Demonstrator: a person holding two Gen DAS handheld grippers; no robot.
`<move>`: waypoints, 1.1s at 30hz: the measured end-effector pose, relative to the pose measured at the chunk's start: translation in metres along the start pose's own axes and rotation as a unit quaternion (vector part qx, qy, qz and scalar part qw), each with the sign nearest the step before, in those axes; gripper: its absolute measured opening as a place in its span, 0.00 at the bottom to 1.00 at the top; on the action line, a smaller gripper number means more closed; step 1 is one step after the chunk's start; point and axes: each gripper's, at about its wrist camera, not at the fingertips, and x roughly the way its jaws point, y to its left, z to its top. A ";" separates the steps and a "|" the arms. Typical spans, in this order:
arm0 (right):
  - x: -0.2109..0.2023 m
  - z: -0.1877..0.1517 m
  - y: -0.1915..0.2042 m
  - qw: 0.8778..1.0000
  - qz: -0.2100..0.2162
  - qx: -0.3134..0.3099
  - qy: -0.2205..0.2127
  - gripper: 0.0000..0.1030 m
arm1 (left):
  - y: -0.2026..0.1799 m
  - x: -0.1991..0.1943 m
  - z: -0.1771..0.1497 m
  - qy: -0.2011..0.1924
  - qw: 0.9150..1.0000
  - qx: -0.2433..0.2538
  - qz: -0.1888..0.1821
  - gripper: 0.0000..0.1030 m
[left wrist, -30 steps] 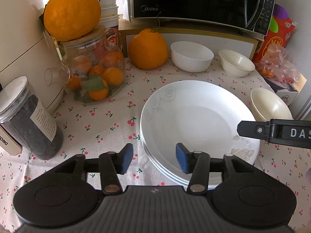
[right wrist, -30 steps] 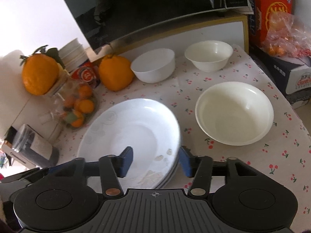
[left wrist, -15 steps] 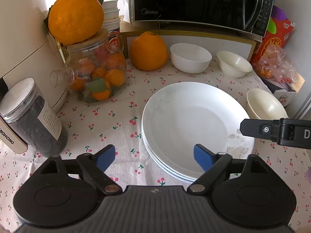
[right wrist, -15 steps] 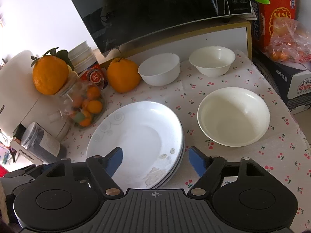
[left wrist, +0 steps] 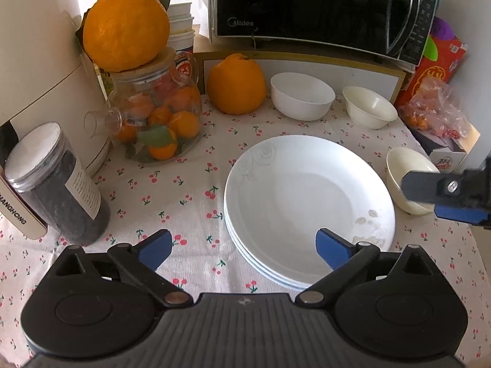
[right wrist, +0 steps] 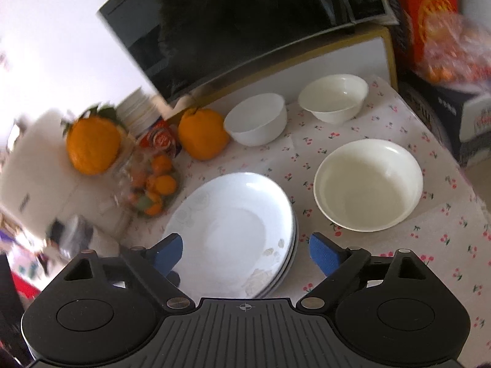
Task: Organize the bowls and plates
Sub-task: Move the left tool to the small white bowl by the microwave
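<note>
A stack of white plates [left wrist: 307, 202] lies on the cherry-print cloth. My left gripper [left wrist: 242, 245] hangs over its near left rim. Its jaws are opening wide and the pads touch nothing. My right gripper [right wrist: 245, 251] straddles the stack's [right wrist: 233, 220] near right rim. Its jaws are opening too, clear of the plates. In the left wrist view the right gripper [left wrist: 442, 201] partly hides a wide cream bowl [left wrist: 405, 165]. That bowl [right wrist: 368, 184] sits just right of the plates. A white bowl [right wrist: 256, 119] and a small cream bowl [right wrist: 333, 98] stand at the back.
A microwave [left wrist: 322, 9] sits on a shelf behind the bowls, with a big orange [left wrist: 236, 87] below it. At the left stand a glass jar of small oranges [left wrist: 153, 116], a dark canister [left wrist: 58, 190] and a white appliance [left wrist: 36, 61]. A red box and a fruit bag [left wrist: 435, 104] crowd the right.
Both grippers' jaws have spread wide around the plate stack's rim. The right gripper has drawn back and up a little, sliding toward the right edge in the left wrist view.
</note>
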 end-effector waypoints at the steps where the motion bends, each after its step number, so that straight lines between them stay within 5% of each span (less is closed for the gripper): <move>1: 0.001 0.003 -0.004 1.000 0.003 0.014 0.002 0.89 | 0.000 0.001 0.002 0.001 1.000 -0.003 0.000 0.98; 6: 0.003 0.025 -0.017 0.999 0.006 0.046 -0.002 0.89 | 0.006 0.009 0.018 0.015 0.999 -0.035 -0.008 0.98; 11: 0.012 0.056 -0.025 0.997 0.020 0.071 -0.016 0.89 | -0.004 0.016 0.042 -0.004 1.000 -0.001 0.019 0.98; 24: 0.081 0.119 -0.060 0.973 0.123 0.196 -0.019 0.89 | -0.014 0.062 0.111 -0.002 0.999 -0.043 -0.006 0.98; 28: 0.104 0.123 -0.075 0.965 0.142 0.222 -0.012 0.89 | -0.011 0.088 0.123 0.000 0.997 -0.076 -0.024 0.93; 33: 0.131 0.134 -0.080 0.972 0.101 0.214 0.002 0.89 | -0.010 0.114 0.128 -0.001 0.992 -0.115 -0.058 0.77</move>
